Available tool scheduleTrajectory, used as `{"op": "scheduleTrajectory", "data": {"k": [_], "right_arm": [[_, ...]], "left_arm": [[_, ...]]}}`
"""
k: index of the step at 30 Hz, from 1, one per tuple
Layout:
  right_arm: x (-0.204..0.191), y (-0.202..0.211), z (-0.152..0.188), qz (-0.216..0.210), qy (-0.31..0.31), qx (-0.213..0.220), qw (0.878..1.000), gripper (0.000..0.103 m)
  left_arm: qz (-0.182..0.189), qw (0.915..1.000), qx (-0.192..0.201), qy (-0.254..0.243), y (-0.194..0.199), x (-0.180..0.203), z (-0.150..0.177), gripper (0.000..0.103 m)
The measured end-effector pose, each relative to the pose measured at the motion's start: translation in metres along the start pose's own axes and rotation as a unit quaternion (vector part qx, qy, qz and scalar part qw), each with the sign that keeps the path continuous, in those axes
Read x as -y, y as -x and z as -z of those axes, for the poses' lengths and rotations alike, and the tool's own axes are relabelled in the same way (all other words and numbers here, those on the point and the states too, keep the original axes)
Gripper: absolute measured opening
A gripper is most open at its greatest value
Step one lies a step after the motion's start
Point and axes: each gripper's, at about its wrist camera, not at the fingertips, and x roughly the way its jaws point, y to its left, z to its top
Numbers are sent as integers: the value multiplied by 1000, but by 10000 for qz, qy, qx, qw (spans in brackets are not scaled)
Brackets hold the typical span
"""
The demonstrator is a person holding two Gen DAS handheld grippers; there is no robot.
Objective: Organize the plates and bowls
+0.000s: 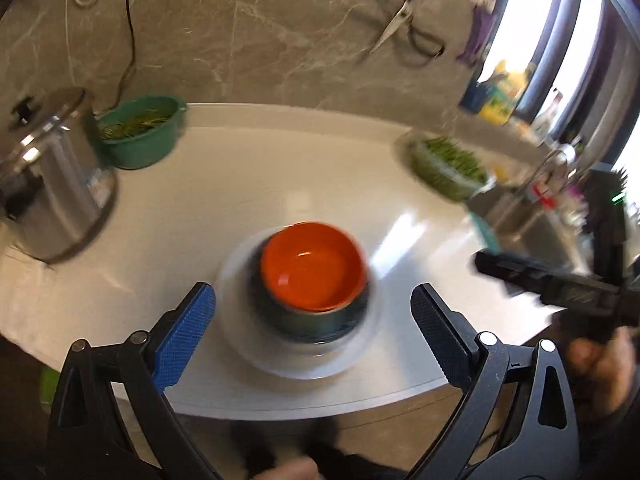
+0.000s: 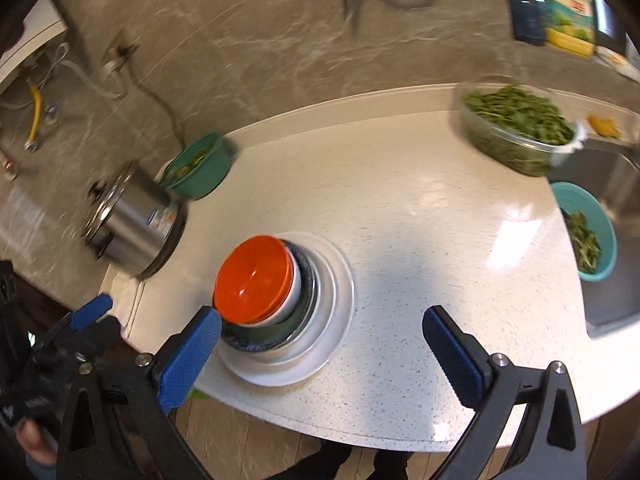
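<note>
with the glossy orange bowl (image 2: 253, 278) nested atop a white bowl (image 2: 294, 286), dark bowl and white plates (image 2: 340, 292) mid-counter, both the left gripper (image 1: 313, 316) and right gripper (image 2: 322, 340), fingers spread wide and empty, should likely back off level, not nudging the stack.

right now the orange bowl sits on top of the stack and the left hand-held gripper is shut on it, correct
Not quite. The orange bowl does top the stack, but the left wrist view shows the left hand-held gripper open, its fingers apart on either side and gripping nothing.
</note>
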Motion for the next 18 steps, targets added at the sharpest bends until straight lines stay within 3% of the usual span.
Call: {"op": "scheduleTrajectory", "data": {"k": [2, 5, 8, 18], "right_arm": [[-10, 3, 2, 184, -111, 77, 9997, 103], [-26, 1, 7, 440, -91, 97, 9989, 103], [-34, -6, 14, 673, -249, -9, 9974, 103], [-55, -13, 25, 1122, -472, -62, 9925, 103]], "left_arm": [[-253, 9995, -171, 34, -5, -9, -3, 99], [-239, 9995, -130, 172, -3, -25, -4, 99], [-613, 9978, -254, -73, -9, -33, -8, 100], [-266, 9982, -414, -331, -24, -45, -19, 100]]}}
